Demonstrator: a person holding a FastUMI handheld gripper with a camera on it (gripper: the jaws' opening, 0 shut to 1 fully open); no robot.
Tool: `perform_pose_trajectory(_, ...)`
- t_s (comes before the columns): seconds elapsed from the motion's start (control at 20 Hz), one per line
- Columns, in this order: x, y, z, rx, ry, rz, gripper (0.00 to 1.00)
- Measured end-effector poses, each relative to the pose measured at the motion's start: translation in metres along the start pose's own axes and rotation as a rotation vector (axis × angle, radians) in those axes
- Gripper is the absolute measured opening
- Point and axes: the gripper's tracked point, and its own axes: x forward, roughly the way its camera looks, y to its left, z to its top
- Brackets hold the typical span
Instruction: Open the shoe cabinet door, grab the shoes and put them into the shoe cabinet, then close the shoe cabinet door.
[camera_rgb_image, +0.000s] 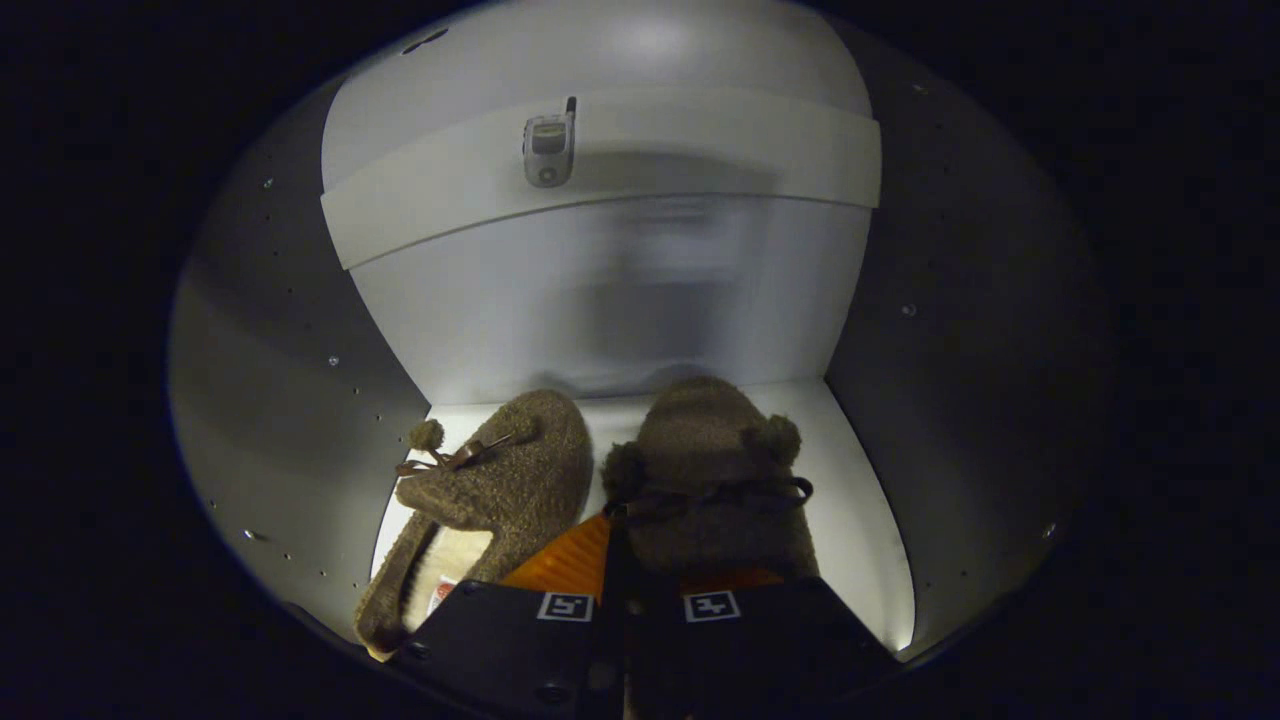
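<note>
We are looking into the shoe cabinet (300, 330), its pale side walls curving away at the left and right of the frame and dotted with small holes. The right wall falls into deep shadow, and we cannot make out much on it.

Two fuzzy brown slippers lie side by side on the white cabinet floor (860, 520) in the lower middle of the frame, toes toward the back wall. The left slipper (500, 490) sits just ahead and left of the fingers; its pale lining and a small label show at the heel, which is partly cut off behind the gripper body. A pompom and a thin bow lie on its top. The right slipper (715, 470) is straight ahead of the fingers, with two pompoms and a dark bow; its rear half is hidden by the gripper.

The gripper (615, 560) fills the bottom centre. Its two fingers stand very close together with a thin gap between them, reaching to the right slipper's bow. We cannot tell whether they pinch the slipper or merely rest against it.

In the upper part of the frame, a shelf (700, 150) crosses the cabinet, with a small flip phone (548, 148) lying on it. Below it the back wall is blurred by a shadow.
</note>
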Motion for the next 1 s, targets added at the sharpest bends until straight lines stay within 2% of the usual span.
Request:
perform_pose_trajectory(0.2,-0.026,0.003,-0.003,-0.001,-0.043,0.011,0.35)
perform_pose_trajectory(0.35,-0.053,0.006,0.001,-0.011,-0.090,0.002,0.62)
perform_pose_trajectory(0.4,-0.064,0.008,0.004,-0.009,-0.116,0.007,0.63)
perform_pose_trajectory(0.55,-0.104,0.018,0.015,-0.003,-0.214,0.031,0.79)
perform_pose_trajectory(0.7,-0.155,0.035,0.024,-0.007,-0.323,0.065,0.81)
perform_pose_trajectory(0.9,-0.233,0.065,0.018,-0.031,-0.464,0.105,0.99)
perform_pose_trajectory(1.0,-0.274,0.076,0.012,-0.033,-0.536,0.123,0.99)
